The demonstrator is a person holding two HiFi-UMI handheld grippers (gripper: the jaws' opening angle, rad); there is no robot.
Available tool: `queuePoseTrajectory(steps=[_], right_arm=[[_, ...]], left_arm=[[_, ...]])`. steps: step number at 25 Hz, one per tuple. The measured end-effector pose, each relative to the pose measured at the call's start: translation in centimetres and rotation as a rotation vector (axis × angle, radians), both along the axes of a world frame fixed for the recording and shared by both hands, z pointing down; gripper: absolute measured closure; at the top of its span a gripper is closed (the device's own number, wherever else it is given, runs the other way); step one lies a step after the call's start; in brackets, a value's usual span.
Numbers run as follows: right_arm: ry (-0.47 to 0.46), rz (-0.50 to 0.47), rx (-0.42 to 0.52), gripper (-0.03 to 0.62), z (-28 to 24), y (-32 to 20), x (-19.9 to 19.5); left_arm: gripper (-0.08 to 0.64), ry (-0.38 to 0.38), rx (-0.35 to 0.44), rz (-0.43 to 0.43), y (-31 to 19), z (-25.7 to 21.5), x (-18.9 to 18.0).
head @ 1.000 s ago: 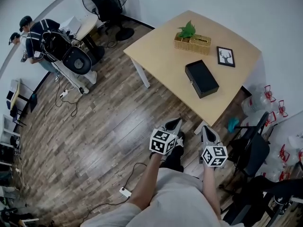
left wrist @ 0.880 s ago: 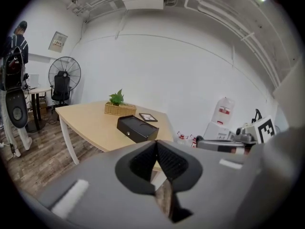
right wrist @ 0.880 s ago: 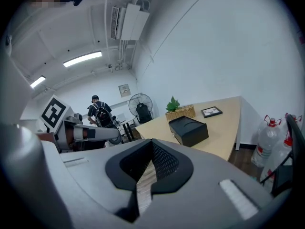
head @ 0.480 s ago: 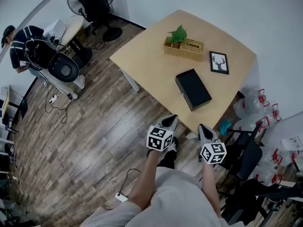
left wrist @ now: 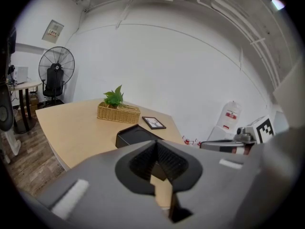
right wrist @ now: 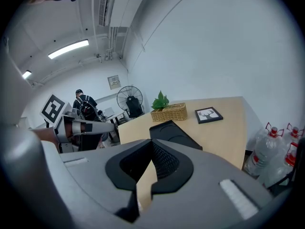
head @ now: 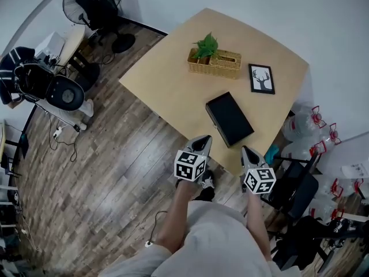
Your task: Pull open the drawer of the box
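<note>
A flat black box (head: 229,119) lies on the light wooden table (head: 167,79), close to the near edge; its drawer looks closed. My left gripper (head: 203,138) hangs just before the table edge, a little short of the box's near end, jaws shut and empty. My right gripper (head: 247,150) is beside it at the table's corner, also shut with nothing in it. The left gripper view has the box (left wrist: 135,136) straight ahead beyond the left gripper (left wrist: 157,144). In the right gripper view the box (right wrist: 174,132) sits just past the right gripper (right wrist: 153,144).
A wicker basket with a plant (head: 214,63) and a framed deer picture (head: 261,78) stand behind the box. A dark chair (head: 291,189) and water bottles (head: 311,126) are at the right. A fan (head: 92,2) and a person (head: 14,62) are far left.
The person carrying the grippers has stepped toward the table; table and box now lie nearer, and both grippers have reached the table's edge. Jaws have stayed shut.
</note>
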State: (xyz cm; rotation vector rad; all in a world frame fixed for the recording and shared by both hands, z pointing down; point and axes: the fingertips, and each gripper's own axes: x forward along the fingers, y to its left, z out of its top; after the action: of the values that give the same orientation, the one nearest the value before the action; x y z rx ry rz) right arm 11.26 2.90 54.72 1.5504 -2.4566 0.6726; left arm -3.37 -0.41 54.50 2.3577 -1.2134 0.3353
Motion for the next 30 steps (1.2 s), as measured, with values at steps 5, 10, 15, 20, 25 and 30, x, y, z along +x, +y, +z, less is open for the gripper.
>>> queuePoseTrajectory(steps=[5,10,15,20,25,30], right_arm=[[0.016,-0.003,-0.036,0.589,1.6,-3.8,-0.1],[0.044,-0.029,-0.077,0.591,3.5,-6.5,-1.1],[0.116,-0.079,-0.114,0.589,5.2,-7.6,-2.4],[0.182,-0.132,-0.137,0.59,6.4,-9.0,-3.0],[0.279,-0.21,-0.138,0.589,7.3,-10.3,-3.7],[0.345,-0.262,-0.142,0.589,7.7,-12.2,-3.6]], left_arm=[[0.506,-0.012,-0.013,0.04,-4.1,1.1,0.4],[0.506,-0.03,-0.033,0.066,-6.7,2.8,-0.3],[0.506,-0.044,-0.078,0.08,-7.4,5.5,-1.2],[0.506,-0.065,-0.103,0.099,-7.5,7.8,-1.5],[0.506,-0.081,-0.117,0.13,-7.6,9.7,-0.7],[0.506,-0.139,-0.129,0.2,-8.4,11.3,0.8]])
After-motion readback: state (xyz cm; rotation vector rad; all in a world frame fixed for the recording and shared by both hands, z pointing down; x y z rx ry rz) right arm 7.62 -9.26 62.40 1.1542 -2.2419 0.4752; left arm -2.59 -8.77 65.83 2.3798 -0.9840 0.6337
